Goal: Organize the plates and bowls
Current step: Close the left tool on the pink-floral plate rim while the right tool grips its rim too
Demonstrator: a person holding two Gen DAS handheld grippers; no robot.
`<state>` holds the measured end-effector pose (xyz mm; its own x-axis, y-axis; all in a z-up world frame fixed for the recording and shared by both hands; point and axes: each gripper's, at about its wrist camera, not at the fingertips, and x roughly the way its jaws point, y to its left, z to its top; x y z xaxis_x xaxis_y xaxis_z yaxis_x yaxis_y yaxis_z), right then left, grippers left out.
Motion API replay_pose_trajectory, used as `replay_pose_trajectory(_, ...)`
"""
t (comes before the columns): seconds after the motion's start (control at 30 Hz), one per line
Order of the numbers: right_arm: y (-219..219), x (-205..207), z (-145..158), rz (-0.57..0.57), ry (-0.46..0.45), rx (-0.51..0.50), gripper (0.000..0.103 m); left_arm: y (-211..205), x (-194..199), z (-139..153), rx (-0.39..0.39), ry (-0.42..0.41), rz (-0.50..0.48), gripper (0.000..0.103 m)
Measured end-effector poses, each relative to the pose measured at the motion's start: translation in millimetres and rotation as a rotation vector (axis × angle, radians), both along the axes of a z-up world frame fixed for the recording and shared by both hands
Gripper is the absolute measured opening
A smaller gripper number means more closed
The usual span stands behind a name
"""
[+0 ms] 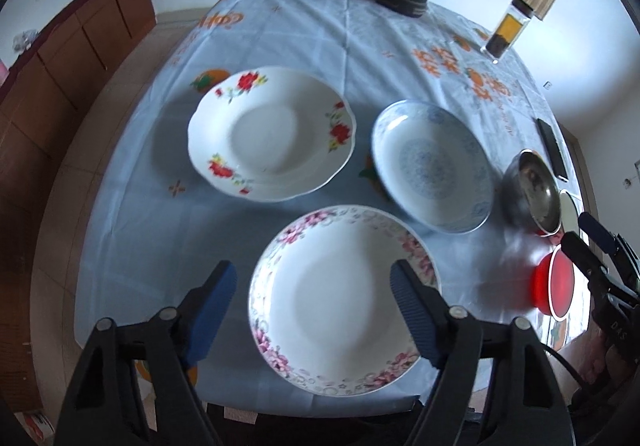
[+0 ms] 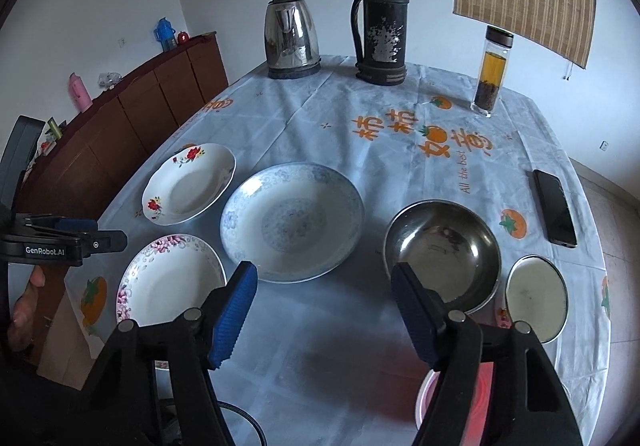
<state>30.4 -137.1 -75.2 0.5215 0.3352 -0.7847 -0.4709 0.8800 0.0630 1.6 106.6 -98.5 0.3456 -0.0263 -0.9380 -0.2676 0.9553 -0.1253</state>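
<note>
Both hand-held grippers hang released, gripping nothing. Left hand-held gripper (image 1: 312,280) hovers over the pink-flowered plate (image 1: 340,302) on the worktop (image 1: 132,230); beyond it sit the red-flowered plate (image 1: 272,133) and blue-patterned plate (image 1: 432,165). Right hand-held gripper (image 2: 324,282) hovers before the blue-patterned plate, with the steel bowl (image 2: 442,250) just ahead to its right.

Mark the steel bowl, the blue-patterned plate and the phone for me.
steel bowl (image 2: 442,250), right wrist view, inner bottom.
blue-patterned plate (image 2: 292,221), right wrist view, centre medallion.
phone (image 2: 555,207), right wrist view, middle of the screen.
</note>
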Motion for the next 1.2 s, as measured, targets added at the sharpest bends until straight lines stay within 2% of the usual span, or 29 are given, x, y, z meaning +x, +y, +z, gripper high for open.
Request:
replay_pose_trajectory(0.17,26,4,-23,0.080,0.069,-0.028,0.069,15,-6,-20,-0.009,0.046,0.034,0.059)
replay_pose_trajectory(0.23,35,5,-32,0.113,0.095,-0.033,0.059,20,-8,-27,-0.005,0.063,0.046,0.055)
replay_pose_trajectory(0.33,49,7,-45,0.155,0.140,-0.043,0.054,27,-11,-36,0.009,0.087,0.061,0.051)
replay_pose_trajectory(0.47,65,7,-63,0.207,0.197,-0.050,0.043,32,-14,-51,-0.014,0.120,0.065,0.037)
replay_pose_trajectory(0.7,80,4,-82,0.252,0.263,-0.064,0.041,32,-19,-63,-0.052,0.147,0.060,0.034)
replay_pose_trajectory(0.8,83,4,-90,0.261,0.291,-0.062,0.032,31,-20,-67,-0.070,0.151,0.053,0.027)
replay_pose_trajectory(0.83,84,4,-91,0.265,0.298,-0.063,0.030,31,-21,-69,-0.076,0.155,0.053,0.023)
replay_pose_trajectory(1.07,88,3,-100,0.278,0.316,-0.076,0.030,34,-26,-76,-0.106,0.159,0.061,0.017)
replay_pose_trajectory(1.13,88,3,-102,0.283,0.328,-0.069,0.022,35,-26,-76,-0.112,0.154,0.062,0.014)
replay_pose_trajectory(1.2,88,4,-105,0.288,0.344,-0.058,0.021,36,-27,-78,-0.114,0.157,0.065,0.013)
